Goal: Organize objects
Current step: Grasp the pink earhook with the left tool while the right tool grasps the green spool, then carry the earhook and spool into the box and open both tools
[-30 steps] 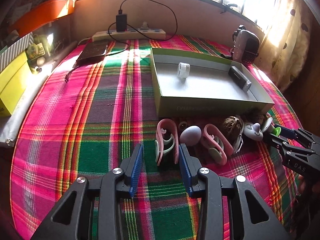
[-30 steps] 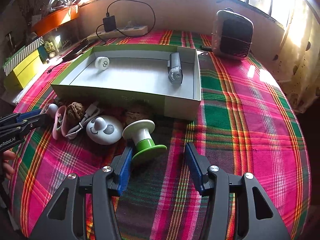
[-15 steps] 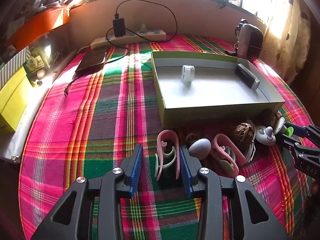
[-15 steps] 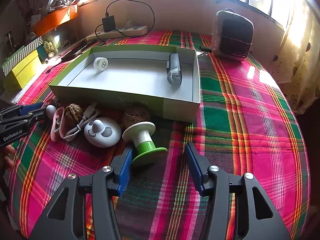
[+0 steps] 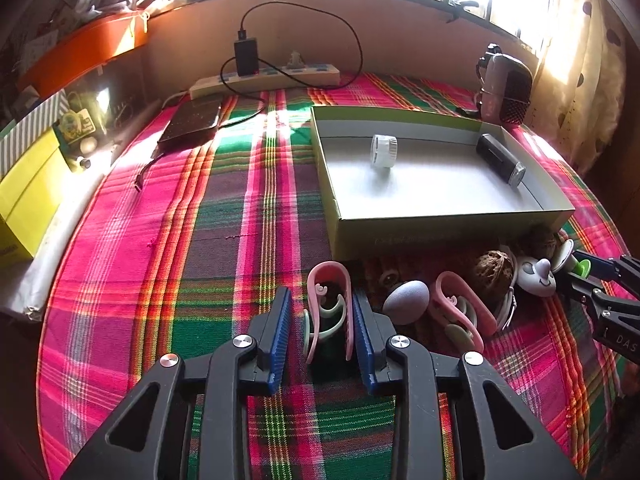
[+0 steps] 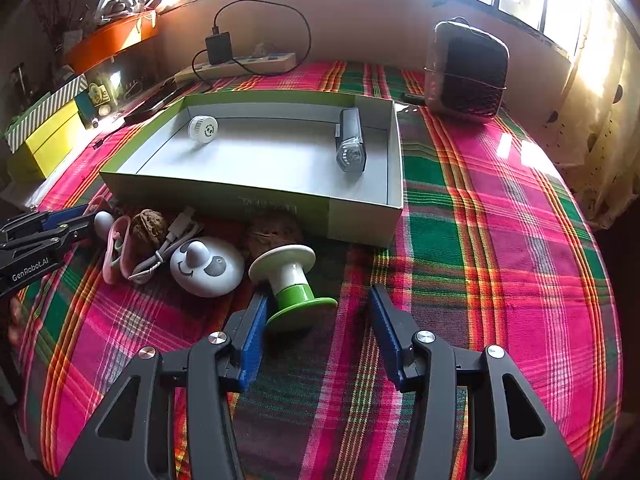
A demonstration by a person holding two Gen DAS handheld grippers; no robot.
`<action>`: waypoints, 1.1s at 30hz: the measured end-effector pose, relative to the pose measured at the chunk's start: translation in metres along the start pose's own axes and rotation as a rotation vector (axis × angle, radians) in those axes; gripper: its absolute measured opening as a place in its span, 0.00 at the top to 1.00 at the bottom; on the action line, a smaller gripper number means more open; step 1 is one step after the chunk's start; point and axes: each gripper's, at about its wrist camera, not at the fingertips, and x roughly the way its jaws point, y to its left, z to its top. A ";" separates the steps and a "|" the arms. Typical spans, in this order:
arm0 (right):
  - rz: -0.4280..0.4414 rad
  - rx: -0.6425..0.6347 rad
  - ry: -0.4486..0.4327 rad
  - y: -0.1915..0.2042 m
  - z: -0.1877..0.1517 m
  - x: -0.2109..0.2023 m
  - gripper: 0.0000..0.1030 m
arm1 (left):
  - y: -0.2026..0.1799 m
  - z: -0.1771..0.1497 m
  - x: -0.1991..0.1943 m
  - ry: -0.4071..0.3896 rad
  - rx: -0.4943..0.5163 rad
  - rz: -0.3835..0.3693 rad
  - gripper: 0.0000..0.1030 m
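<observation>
Pink clip [image 5: 329, 312] between left gripper [image 5: 322, 326] pads

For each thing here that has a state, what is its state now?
Left claw: open around pink ear-hook clip, not clamped.
Right claw: open, empty.
Green-and-white spool: tipped over on cloth.
Shallow green cardboard box: open, no lid.
Black charger: plugged into power strip.

Black angular frames on left gripper [image 5: 320, 320] and right gripper [image 6: 316, 332], triangular cutouts, silver round screws at joints, ribbed blue finger pads [image 6: 384, 332]. White lettering "GenRobot.AI" along one side.
</observation>
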 end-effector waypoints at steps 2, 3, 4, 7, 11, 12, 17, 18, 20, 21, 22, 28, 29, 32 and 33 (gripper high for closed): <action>0.003 -0.004 -0.003 0.001 0.000 0.000 0.64 | 0.002 0.000 0.000 -0.001 -0.010 -0.002 0.78; 0.006 -0.005 -0.004 0.001 0.000 -0.001 0.66 | 0.002 0.000 0.000 -0.001 -0.013 -0.001 0.79; 0.008 -0.006 -0.005 0.001 0.000 0.000 0.67 | 0.003 0.000 0.000 -0.001 -0.014 0.000 0.79; 0.012 -0.002 -0.006 0.001 0.000 0.000 0.69 | 0.003 0.000 0.000 -0.001 -0.014 0.000 0.79; 0.012 -0.002 -0.007 0.000 0.000 0.000 0.69 | 0.003 0.000 0.000 -0.001 -0.014 -0.001 0.79; 0.012 -0.002 -0.007 0.000 0.000 0.000 0.69 | 0.003 0.000 0.000 -0.001 -0.014 0.000 0.79; 0.013 -0.002 -0.006 0.000 0.000 -0.001 0.69 | 0.003 0.000 0.000 -0.001 -0.014 -0.001 0.79; 0.012 -0.003 -0.006 0.000 0.000 -0.001 0.69 | 0.003 0.000 0.000 -0.001 -0.014 -0.001 0.80; 0.012 -0.003 -0.006 0.000 0.001 -0.001 0.69 | 0.002 0.000 0.000 -0.001 -0.014 0.000 0.80; 0.012 -0.003 -0.006 0.000 0.001 -0.001 0.69 | 0.003 0.000 0.000 -0.001 -0.013 0.001 0.80; 0.012 -0.003 -0.006 0.000 0.001 -0.001 0.69 | 0.003 0.000 0.000 -0.001 -0.013 0.001 0.80; 0.004 0.001 -0.008 0.001 0.001 -0.001 0.69 | 0.002 0.000 0.000 -0.001 -0.013 0.005 0.80; 0.002 0.000 -0.008 0.001 0.001 -0.001 0.69 | 0.002 0.000 0.000 -0.001 -0.012 0.008 0.80; 0.002 0.004 -0.012 0.001 0.001 -0.002 0.69 | 0.002 -0.001 0.000 -0.001 -0.014 0.004 0.80; 0.004 0.006 -0.015 0.001 0.000 -0.003 0.69 | 0.002 -0.001 0.000 -0.001 -0.012 0.003 0.80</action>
